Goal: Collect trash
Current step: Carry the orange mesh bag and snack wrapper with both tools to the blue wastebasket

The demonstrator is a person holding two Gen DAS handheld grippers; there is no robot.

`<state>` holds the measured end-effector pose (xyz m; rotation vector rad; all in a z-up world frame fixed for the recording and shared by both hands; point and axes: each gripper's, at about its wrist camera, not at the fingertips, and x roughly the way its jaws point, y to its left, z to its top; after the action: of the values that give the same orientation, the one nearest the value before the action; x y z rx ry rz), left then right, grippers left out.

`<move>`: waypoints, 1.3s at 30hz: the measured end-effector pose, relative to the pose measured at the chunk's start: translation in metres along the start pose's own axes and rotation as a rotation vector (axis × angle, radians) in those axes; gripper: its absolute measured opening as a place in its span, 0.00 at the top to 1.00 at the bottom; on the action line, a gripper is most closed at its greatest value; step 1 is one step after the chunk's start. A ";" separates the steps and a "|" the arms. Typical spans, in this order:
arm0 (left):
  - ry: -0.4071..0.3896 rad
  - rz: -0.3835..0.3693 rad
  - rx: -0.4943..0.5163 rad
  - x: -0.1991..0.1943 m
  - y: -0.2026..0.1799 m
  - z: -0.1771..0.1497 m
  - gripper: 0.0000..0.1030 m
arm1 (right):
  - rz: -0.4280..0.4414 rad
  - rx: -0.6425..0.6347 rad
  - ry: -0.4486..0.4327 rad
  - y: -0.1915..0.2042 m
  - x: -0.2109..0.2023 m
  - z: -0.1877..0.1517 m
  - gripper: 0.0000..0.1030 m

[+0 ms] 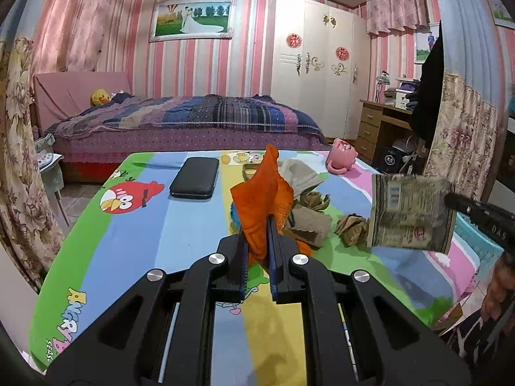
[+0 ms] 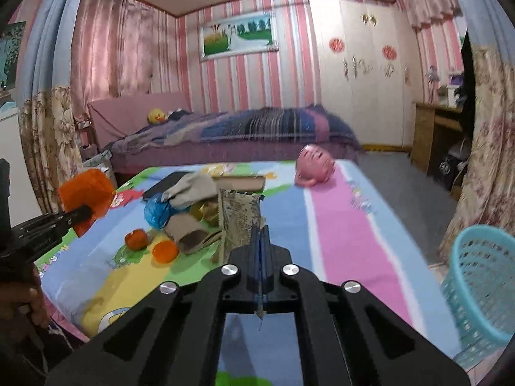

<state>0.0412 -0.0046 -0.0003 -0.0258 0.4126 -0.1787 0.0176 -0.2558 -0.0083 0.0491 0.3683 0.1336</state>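
My left gripper (image 1: 257, 225) is shut on an orange snack wrapper (image 1: 262, 193) and holds it above the table; the wrapper also shows at the left of the right wrist view (image 2: 85, 196). My right gripper (image 2: 260, 234) is shut on a grey-green printed wrapper (image 2: 239, 218), held above the table; it shows at the right of the left wrist view (image 1: 412, 214). A turquoise mesh basket (image 2: 482, 286) stands off the table's right edge. More trash lies mid-table: crumpled brown paper (image 1: 352, 228), a blue plastic wad (image 2: 157, 212), orange peel pieces (image 2: 165, 251).
The table has a colourful cartoon cloth (image 1: 135, 234). On it lie a black case (image 1: 194, 177), a pink mug on its side (image 1: 342, 156), grey socks (image 2: 193, 186) and a flat book (image 2: 241, 181). A bed (image 1: 193, 119) stands behind.
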 end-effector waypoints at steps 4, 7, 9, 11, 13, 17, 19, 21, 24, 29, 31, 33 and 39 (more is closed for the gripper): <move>-0.014 -0.005 0.002 -0.001 -0.002 0.001 0.92 | -0.036 0.006 -0.016 -0.006 0.000 0.006 0.99; -0.012 -0.011 0.005 -0.001 -0.004 0.001 0.92 | -0.054 0.005 -0.025 -0.007 -0.002 0.007 0.99; -0.013 -0.011 0.000 -0.001 -0.004 0.001 0.92 | -0.063 -0.004 -0.029 -0.008 -0.003 0.008 0.99; -0.013 -0.015 0.000 0.000 -0.004 0.002 0.92 | -0.067 -0.002 -0.034 -0.009 -0.004 0.008 0.99; -0.018 -0.013 0.004 -0.001 -0.005 0.002 0.92 | -0.077 -0.001 -0.037 -0.010 -0.005 0.009 0.99; -0.036 -0.012 0.001 -0.004 -0.004 0.004 0.92 | -0.088 0.010 -0.035 -0.011 -0.003 0.007 0.99; -0.035 -0.014 0.001 -0.004 -0.006 0.004 0.92 | -0.095 0.011 -0.045 -0.011 -0.005 0.008 0.99; -0.035 -0.021 0.003 -0.005 -0.009 0.007 0.92 | -0.103 0.013 -0.054 -0.014 -0.008 0.009 0.99; -0.040 -0.044 0.003 -0.007 -0.018 0.016 0.92 | -0.119 0.038 -0.061 -0.019 -0.009 0.010 0.99; -0.071 -0.079 0.031 -0.012 -0.051 0.034 0.92 | -0.139 0.056 -0.095 -0.026 -0.022 0.015 0.99; -0.082 -0.089 0.040 -0.011 -0.068 0.041 0.92 | -0.156 0.031 -0.114 -0.028 -0.031 0.017 0.99; -0.091 -0.107 0.051 -0.009 -0.086 0.046 0.92 | -0.178 0.013 -0.131 -0.035 -0.040 0.017 0.99; -0.110 -0.156 0.078 -0.008 -0.122 0.057 0.92 | -0.235 0.019 -0.153 -0.058 -0.058 0.022 0.99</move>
<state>0.0369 -0.1236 0.0624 0.0091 0.2934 -0.3452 -0.0209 -0.3215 0.0290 0.0347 0.2203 -0.1053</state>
